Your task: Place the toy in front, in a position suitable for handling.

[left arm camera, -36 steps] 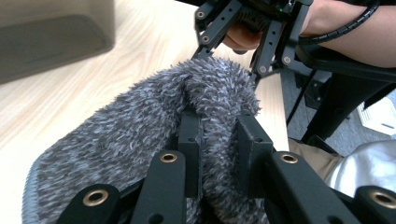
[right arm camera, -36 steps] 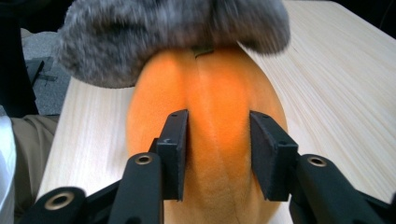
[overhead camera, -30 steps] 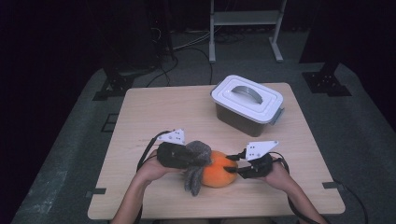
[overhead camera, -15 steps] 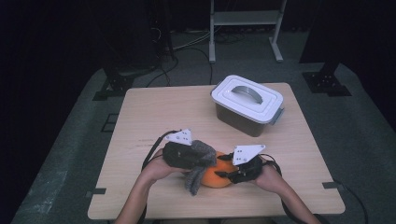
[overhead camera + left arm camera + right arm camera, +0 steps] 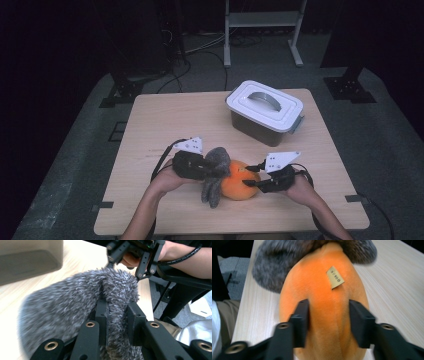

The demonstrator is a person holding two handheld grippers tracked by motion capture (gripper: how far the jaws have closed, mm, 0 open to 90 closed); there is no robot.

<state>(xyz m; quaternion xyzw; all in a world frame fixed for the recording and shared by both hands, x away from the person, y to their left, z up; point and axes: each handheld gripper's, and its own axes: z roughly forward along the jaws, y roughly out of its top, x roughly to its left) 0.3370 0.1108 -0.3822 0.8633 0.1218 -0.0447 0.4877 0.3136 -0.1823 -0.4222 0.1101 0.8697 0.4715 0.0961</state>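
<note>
- Since a second ago: right gripper (image 5: 250, 179) pulled in from beside the orange plush toy (image 5: 240, 186) and pressed onto its right side; left gripper (image 5: 212, 170) hardly shifted, toy in the same spot.
- Left of the toy: left gripper clamped on the grey furry part (image 5: 75, 305), a tuft pinched between the jaws, seen close in the left gripper view.
- Centre: orange plush toy lying on the wooden table (image 5: 165, 115), near the front edge, grey fur draped over its left side, small tan label (image 5: 335, 277) on the orange back.
- Right of the toy: right gripper's jaws squeezing the orange body from both sides.
- Behind the toy, well apart: lidded white-topped box (image 5: 265, 111), closed.
</note>
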